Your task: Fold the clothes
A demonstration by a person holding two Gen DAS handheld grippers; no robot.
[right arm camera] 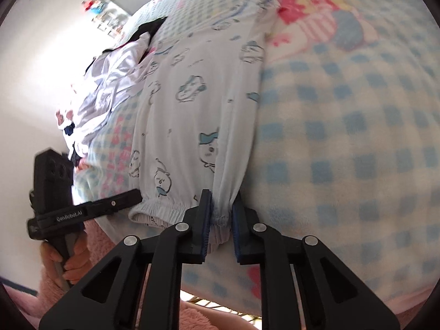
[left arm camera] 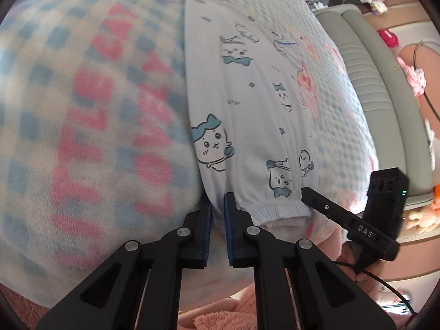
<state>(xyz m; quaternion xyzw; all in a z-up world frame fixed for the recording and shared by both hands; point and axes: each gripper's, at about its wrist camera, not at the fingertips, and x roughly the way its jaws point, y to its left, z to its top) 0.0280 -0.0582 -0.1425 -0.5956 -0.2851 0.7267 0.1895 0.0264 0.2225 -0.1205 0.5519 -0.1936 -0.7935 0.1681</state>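
Checked blanket [left arm camera: 82,110] covers the bed, the cartoon-print pyjama trousers [left arm camera: 242,115] stretched along it — your left gripper [left arm camera: 218,214] and right gripper [right arm camera: 222,220] each pinch the elastic cuff's corners, so carry both toward the waist together, evenly.

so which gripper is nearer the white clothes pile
Left. The left gripper pinches the pyjama cuff at the edge on the side of the white clothes pile; the right gripper pinches the cuff's opposite edge, farther away.
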